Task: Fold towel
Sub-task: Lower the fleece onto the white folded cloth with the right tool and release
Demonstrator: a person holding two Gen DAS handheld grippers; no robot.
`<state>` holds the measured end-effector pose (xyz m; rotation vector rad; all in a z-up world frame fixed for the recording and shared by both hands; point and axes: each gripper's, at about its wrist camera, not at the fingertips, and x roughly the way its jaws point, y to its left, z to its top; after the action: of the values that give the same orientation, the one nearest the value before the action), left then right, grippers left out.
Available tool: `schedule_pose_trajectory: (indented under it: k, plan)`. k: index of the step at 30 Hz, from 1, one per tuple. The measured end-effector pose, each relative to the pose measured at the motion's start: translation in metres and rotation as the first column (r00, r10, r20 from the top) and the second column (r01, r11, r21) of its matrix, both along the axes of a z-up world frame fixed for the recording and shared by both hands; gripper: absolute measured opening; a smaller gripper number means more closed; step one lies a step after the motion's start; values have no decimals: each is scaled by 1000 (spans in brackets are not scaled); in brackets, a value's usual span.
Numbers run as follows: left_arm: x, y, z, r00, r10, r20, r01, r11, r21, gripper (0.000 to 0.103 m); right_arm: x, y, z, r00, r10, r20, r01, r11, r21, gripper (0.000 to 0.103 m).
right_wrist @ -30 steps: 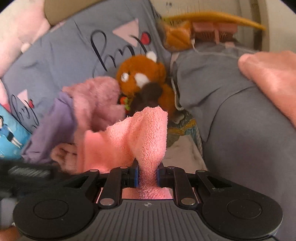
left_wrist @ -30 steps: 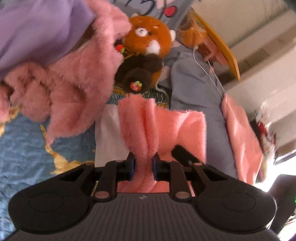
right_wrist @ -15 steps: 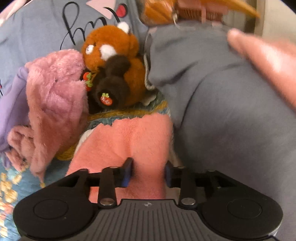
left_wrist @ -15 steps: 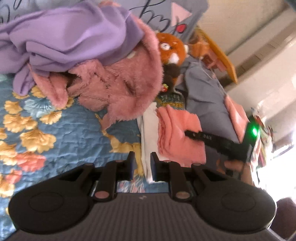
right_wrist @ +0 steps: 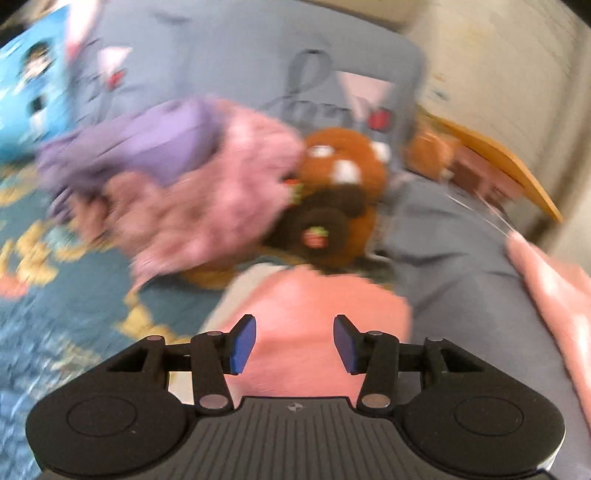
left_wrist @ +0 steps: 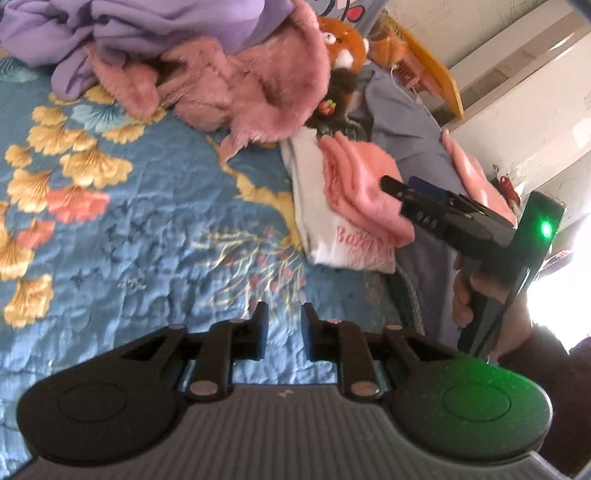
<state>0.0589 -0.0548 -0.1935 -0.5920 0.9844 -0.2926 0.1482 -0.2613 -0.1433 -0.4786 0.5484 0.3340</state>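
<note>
The folded salmon-pink towel (left_wrist: 364, 188) lies on a white folded towel (left_wrist: 321, 229) with pink lettering, at the bed's right side. My left gripper (left_wrist: 283, 325) is open and empty, drawn back over the blue floral bedspread (left_wrist: 147, 229). In the left wrist view my right gripper (left_wrist: 402, 186) reaches over the pink towel from the right, held by a hand (left_wrist: 465, 295). In the blurred right wrist view the right gripper (right_wrist: 294, 341) stands open just above the pink towel (right_wrist: 325, 302), nothing between its fingers.
A fuzzy pink garment (left_wrist: 251, 85) and purple cloth (left_wrist: 147, 26) are heaped at the back. A brown plush toy (right_wrist: 340, 195) sits behind the towels. A grey blanket (right_wrist: 461, 258) with another pink towel (right_wrist: 554, 284) lies right. A grey pillow (right_wrist: 258, 66) is behind.
Both grippers held the pink towel a second ago, then opened and let it go onto the white towel. The left gripper pulled back; the right opened wider and lifted slightly.
</note>
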Motion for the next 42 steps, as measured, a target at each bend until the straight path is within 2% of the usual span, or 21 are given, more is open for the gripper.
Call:
schedule_pose_trajectory:
  k: [3,7,9,11,13,14,17,19,23,26,30,34,35,36,38,40,42]
  plan:
    - [-3,1,-7,1000,-4,-18,4,1000,-2,19,-13,22,-13,995,95,42,-89,987,-135,46]
    - [-4,-1,-10,1000,-13,-23,13,1000,-2,19,-35,45,-32,962,257,90,-214,919,-331,53]
    - [-5,-1,-10,1000,-18,-23,17,1000,-3,19,-39,54,-42,952,288,101,-220,877,-428,54]
    - [-6,-2,-11,1000,-22,-22,22,1000,-5,19,-36,59,-50,954,280,109,-192,846,-497,50]
    - [-6,-2,-12,999,-26,-22,26,1000,-6,19,-29,60,-54,963,247,104,-159,839,-520,44]
    - [-6,-3,-12,999,-28,-21,28,1000,-6,19,-27,60,-56,965,239,105,-150,837,-526,34]
    - [-6,-3,-13,999,-31,-26,31,999,-6,19,-28,57,-58,961,246,123,-142,828,-543,14]
    - [-6,-4,-14,999,-33,-30,32,999,-6,19,-29,56,-59,959,250,135,-136,821,-554,11]
    - [-5,-4,-16,999,-35,-39,35,999,-5,19,-37,49,-53,946,271,178,-130,821,-556,9]
    - [-4,-4,-18,998,-37,-45,37,999,-4,19,-51,40,-45,926,326,191,-169,809,-563,9]
    - [-3,-5,-20,998,-39,-53,39,999,-3,19,-71,33,-50,889,425,167,-234,738,-632,9]
    - [-3,-7,-20,998,-45,-50,45,999,0,19,-75,33,-71,881,461,103,-278,682,-676,11]
    - [-4,-8,-20,998,-46,-50,46,999,5,19,-76,35,-76,880,464,100,-277,673,-686,15]
    - [-4,-8,-20,998,-46,-50,47,999,10,19,-76,38,-78,880,463,107,-269,669,-693,17]
    - [-3,-8,-21,998,-41,-53,43,999,20,19,-78,43,-77,883,450,135,-247,688,-682,23]
    - [-3,-8,-21,998,-30,-54,32,999,34,28,-79,44,-69,892,422,162,-229,731,-643,31]
    - [-3,-8,-21,998,-19,-51,22,998,51,28,-83,41,-57,899,394,193,-213,777,-593,41]
